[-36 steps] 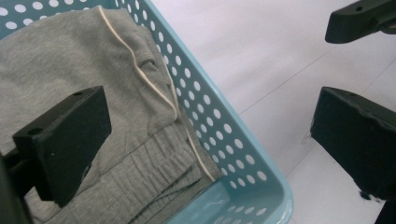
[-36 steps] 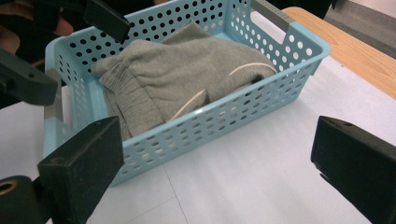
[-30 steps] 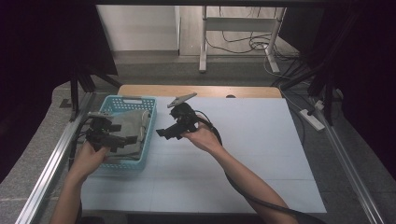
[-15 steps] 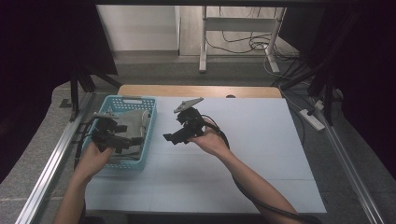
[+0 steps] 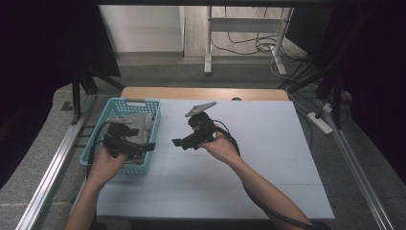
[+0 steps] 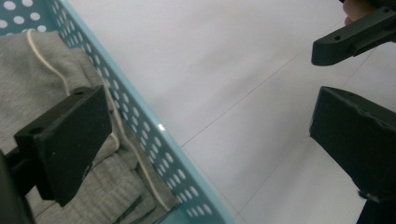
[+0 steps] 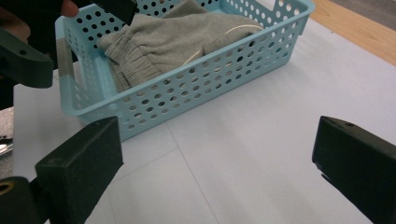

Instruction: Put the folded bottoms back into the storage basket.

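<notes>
Grey clothes (image 7: 177, 42) lie folded in the blue basket (image 5: 98, 143) on the table's left side, right under the left gripper (image 5: 143, 146), whose jaws are wide apart, while the right gripper (image 5: 179, 143), also wide apart, waits farther off.

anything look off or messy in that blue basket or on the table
Nothing stands out. The grey garment lies bunched but wholly inside the blue basket, its cream drawstring loose on top. The basket looks undamaged, and nothing has spilled onto the white table.
</notes>
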Demonstrator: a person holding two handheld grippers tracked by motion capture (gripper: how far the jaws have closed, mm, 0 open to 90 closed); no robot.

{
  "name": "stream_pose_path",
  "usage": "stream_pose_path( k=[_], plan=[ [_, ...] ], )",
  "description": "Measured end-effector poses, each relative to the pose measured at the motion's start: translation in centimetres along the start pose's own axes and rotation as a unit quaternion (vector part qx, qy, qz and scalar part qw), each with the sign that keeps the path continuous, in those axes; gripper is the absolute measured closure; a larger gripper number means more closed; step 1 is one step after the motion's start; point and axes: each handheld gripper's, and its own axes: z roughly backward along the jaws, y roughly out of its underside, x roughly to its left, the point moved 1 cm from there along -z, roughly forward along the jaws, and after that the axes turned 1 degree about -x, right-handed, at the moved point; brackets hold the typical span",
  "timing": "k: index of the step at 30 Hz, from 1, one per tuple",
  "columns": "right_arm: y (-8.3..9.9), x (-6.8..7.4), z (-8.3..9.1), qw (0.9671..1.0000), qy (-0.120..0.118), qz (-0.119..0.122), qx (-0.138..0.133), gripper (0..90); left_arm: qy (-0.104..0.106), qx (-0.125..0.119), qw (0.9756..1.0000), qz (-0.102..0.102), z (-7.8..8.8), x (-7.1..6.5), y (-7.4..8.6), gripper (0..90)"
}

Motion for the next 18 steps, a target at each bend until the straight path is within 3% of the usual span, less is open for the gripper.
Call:
stream_pose_path(
  k=[14,18],
  plan=[
    [0.8,0.1,0.7,1.0000,-0.003,-0.001,0.007,2.2,0.010,0.003,0.9999,-0.011,-0.6,-1.6,0.2,0.6],
    [1.1,0.0,1.1,1.0000,-0.003,-0.001,0.009,2.2,0.021,-0.005,0.9997,-0.010,-0.8,-2.1,0.1,0.5]
  ],
)
